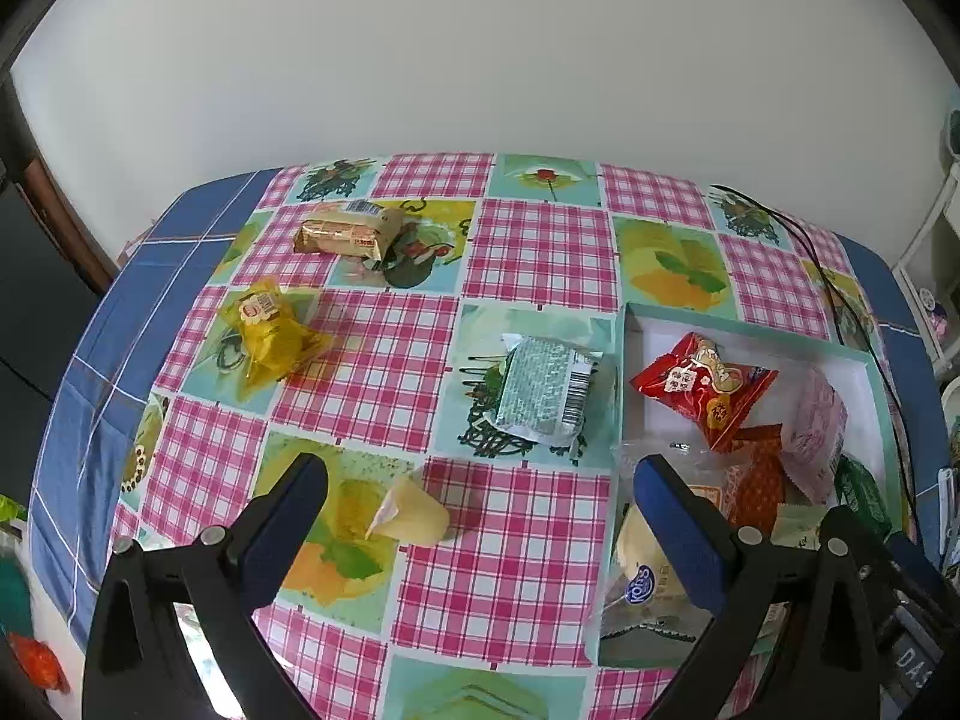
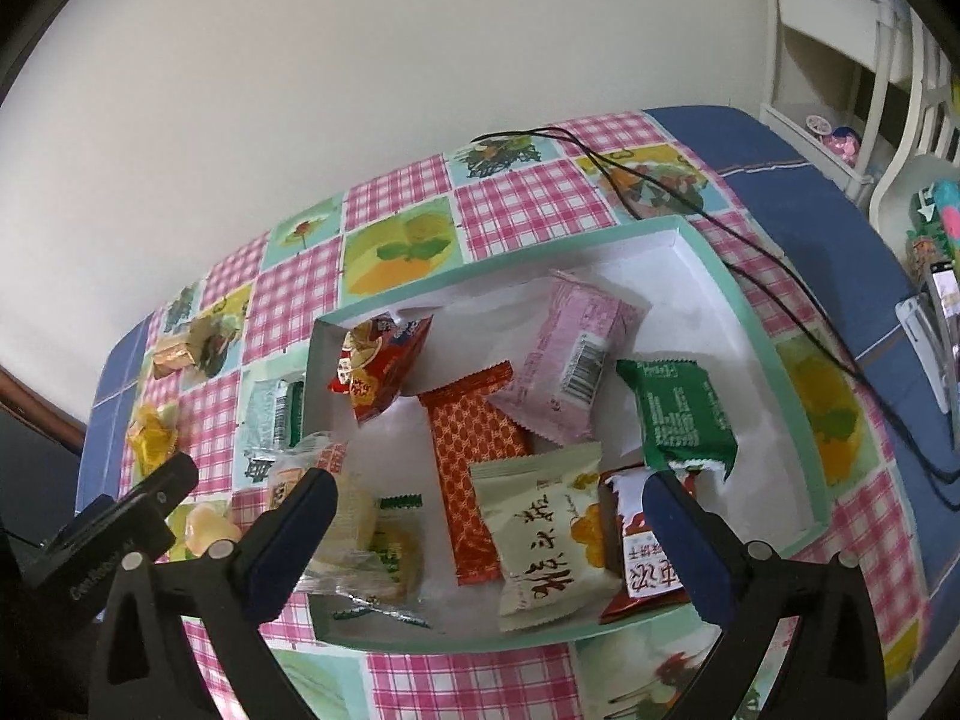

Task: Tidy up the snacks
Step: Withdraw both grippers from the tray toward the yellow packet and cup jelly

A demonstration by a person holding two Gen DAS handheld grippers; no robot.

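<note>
- Fingers: left gripper (image 1: 480,516) spread wide, nothing between its pads; right gripper (image 2: 489,534) likewise spread and empty, hanging above the box (image 2: 756,324).
- Loose snacks on the tablecloth (image 1: 528,252): pale candy (image 1: 414,516) at lower centre between the left fingers, grey-green packet (image 1: 543,393) at centre, yellow packet (image 1: 270,339) and gold packet (image 1: 345,231) at upper left.
- Handling, judged: light, crinkly, slippery wrappers; soft contents. Pinch across the body or a sealed end, gently.
- The box, at right, already holds several packets.
</note>
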